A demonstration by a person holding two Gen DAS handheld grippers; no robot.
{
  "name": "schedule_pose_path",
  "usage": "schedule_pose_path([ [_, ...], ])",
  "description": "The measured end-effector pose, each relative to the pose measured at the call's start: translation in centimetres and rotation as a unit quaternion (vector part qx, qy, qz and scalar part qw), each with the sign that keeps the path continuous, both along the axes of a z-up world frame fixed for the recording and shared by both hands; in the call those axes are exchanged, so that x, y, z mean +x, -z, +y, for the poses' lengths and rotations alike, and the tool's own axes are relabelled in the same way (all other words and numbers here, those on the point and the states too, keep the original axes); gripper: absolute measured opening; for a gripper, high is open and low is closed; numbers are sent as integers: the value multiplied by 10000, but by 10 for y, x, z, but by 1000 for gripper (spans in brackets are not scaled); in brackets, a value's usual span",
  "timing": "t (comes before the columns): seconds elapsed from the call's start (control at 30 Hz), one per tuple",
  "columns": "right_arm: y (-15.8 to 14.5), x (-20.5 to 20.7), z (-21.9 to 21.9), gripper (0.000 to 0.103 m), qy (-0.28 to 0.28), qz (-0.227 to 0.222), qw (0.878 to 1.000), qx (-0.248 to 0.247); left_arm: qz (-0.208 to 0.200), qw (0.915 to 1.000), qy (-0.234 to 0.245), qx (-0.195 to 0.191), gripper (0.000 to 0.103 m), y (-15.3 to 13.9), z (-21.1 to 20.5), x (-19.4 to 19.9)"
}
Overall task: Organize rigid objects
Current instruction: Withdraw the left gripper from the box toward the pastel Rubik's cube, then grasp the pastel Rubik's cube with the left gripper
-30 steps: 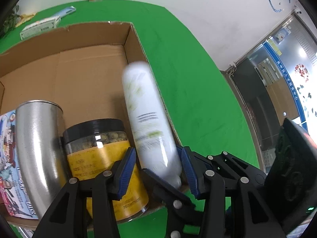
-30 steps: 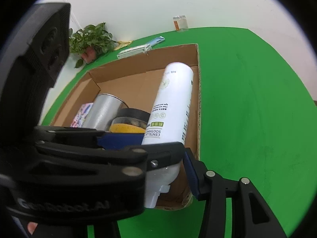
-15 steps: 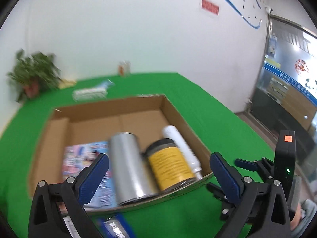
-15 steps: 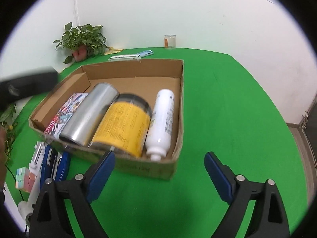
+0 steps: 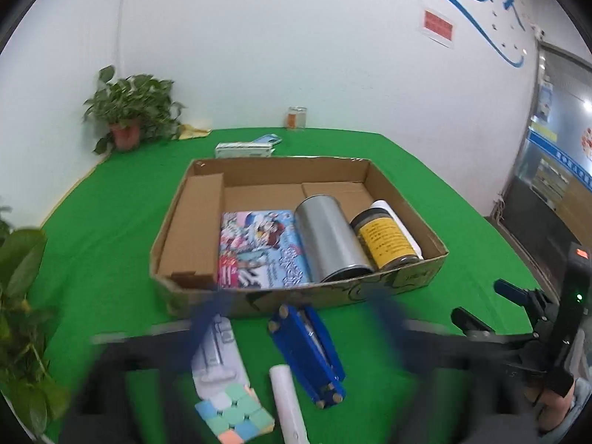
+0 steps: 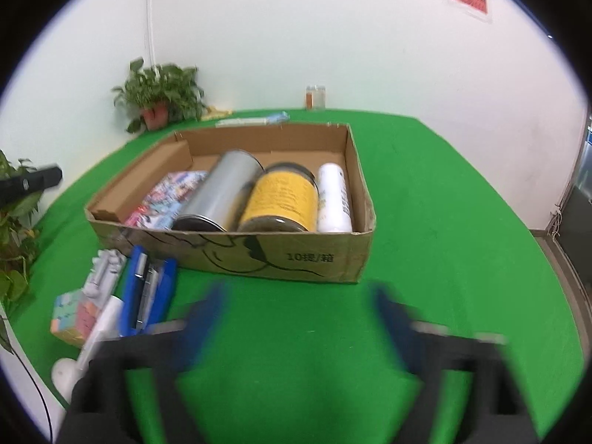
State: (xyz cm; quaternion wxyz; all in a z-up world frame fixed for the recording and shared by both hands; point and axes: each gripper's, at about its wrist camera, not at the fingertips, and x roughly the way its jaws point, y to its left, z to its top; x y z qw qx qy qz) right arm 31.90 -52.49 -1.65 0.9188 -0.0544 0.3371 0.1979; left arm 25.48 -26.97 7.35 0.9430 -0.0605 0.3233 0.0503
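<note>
A cardboard box holds a colourful book, a silver can, a yellow-labelled jar and a white bottle lying against its right wall. My left gripper, blurred, hangs in front of the box above the loose items; its wide jaws are closing slightly with nothing between them. My right gripper, also blurred, hovers over bare green cloth short of the box, its jaws opening and empty.
In front of the box's left end lie a blue case, a white tube, a pastel cube and a white packaged item. Potted plants stand at the left. A carton and a glass jar sit behind the box.
Both grippers let go of the white bottle, which now lies in the box. Both opened wide and pulled back from the box, the left one swinging towards the loose items.
</note>
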Motion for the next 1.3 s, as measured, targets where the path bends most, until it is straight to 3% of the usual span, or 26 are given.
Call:
schedule_pose_path([
  [0.03,-2,-4,1,102,-9,-42,10000,20,-227,9996,-36,-148,103,2,4,-9],
  [0.23,-10,-34,9,102,-110,-393,9992,-56,-415,9989,-116,-184,102,14,1,-36],
  [0.43,-7,-49,10,102,-69,-465,9986,-256,-362,9986,-181,-344,102,18,-2,-58],
  [0.57,-6,-59,10,102,-163,-491,9987,-44,-323,9987,-201,-343,102,16,8,-69],
  [0.7,-6,-73,20,102,-778,-519,9950,348,-179,9993,-188,-276,102,6,28,-83],
  [0.87,6,-104,49,102,-1862,-466,9795,619,111,9995,-289,-80,102,12,52,-107],
  [1.0,26,-122,77,102,-2528,-128,9659,536,594,9948,-213,-793,102,50,58,-115],
  [1.13,43,-130,89,102,-2786,154,9590,495,972,9811,148,-1669,96,92,51,-119],
  [1.3,58,-132,94,102,-2898,381,9558,315,1297,9676,277,-2147,84,122,45,-118],
])
